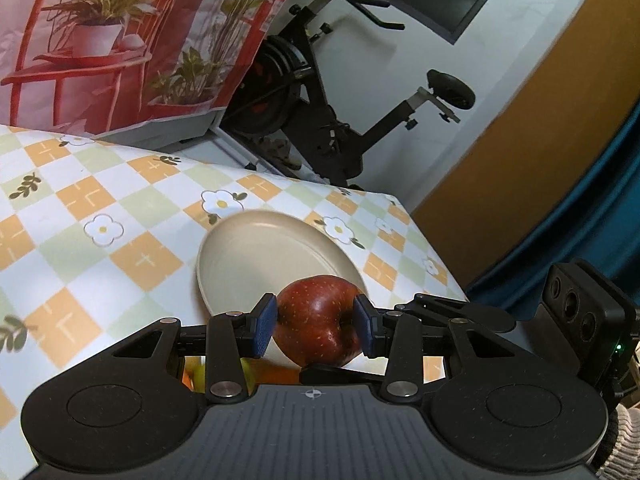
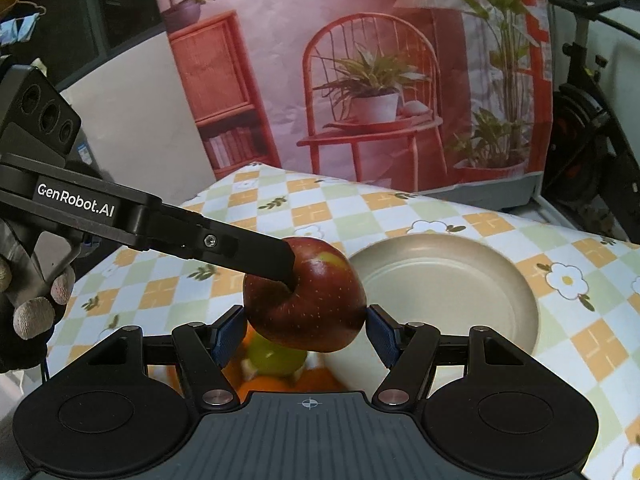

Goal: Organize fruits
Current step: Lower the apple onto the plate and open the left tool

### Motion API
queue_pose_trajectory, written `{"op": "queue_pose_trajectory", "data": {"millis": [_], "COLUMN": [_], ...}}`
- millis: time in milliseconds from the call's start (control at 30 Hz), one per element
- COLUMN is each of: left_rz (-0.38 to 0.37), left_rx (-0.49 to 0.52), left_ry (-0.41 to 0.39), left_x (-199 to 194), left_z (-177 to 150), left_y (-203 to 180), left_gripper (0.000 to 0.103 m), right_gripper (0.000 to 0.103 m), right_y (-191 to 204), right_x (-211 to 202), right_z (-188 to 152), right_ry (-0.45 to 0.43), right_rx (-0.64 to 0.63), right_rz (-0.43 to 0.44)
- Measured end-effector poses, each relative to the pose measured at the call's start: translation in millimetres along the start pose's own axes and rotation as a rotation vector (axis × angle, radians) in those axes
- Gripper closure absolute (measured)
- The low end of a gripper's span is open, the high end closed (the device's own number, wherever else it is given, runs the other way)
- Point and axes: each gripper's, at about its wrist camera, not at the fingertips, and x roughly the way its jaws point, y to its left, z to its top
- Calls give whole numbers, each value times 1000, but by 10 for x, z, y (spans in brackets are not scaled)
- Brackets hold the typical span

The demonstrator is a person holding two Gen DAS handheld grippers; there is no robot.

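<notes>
- We see the left gripper (image 1: 315, 326) clamping the red apple (image 1: 318, 320) by its sides, aloft over the cream plate's (image 1: 256, 252) near rim.
- In the right wrist view the right gripper (image 2: 306, 334) brackets the same apple; pad contact is unclear.
- Two claws pulling apart could twist the apple loose onto the fruit pile (image 2: 276, 364).
- Nearly round, the apple's stem hollow faces right toward a left pad.

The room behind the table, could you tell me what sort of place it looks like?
Probably a room in a home, used partly for filming: an exercise bike stands by the wall, a floral checked tablecloth covers the table, and a printed backdrop of a chair and potted plants hangs behind.
</notes>
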Motion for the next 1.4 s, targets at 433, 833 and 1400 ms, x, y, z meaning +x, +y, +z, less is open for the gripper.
{"op": "queue_pose_trajectory", "data": {"millis": [433, 833, 1400], "left_rz": [33, 63, 122], "left_rx": [-50, -87, -71], "left_ry": [29, 39, 10], "left_x": [560, 747, 698], "left_z": [282, 355, 345], "left_y": [358, 580, 594], "left_gripper": [59, 60, 59], "right_gripper": [41, 41, 51], "right_y": [-544, -686, -480], "right_x": [626, 979, 881], "right_z": [133, 182, 251], "right_ry": [51, 91, 58], "right_rx": [40, 58, -110], "right_rz": [14, 10, -96]}}
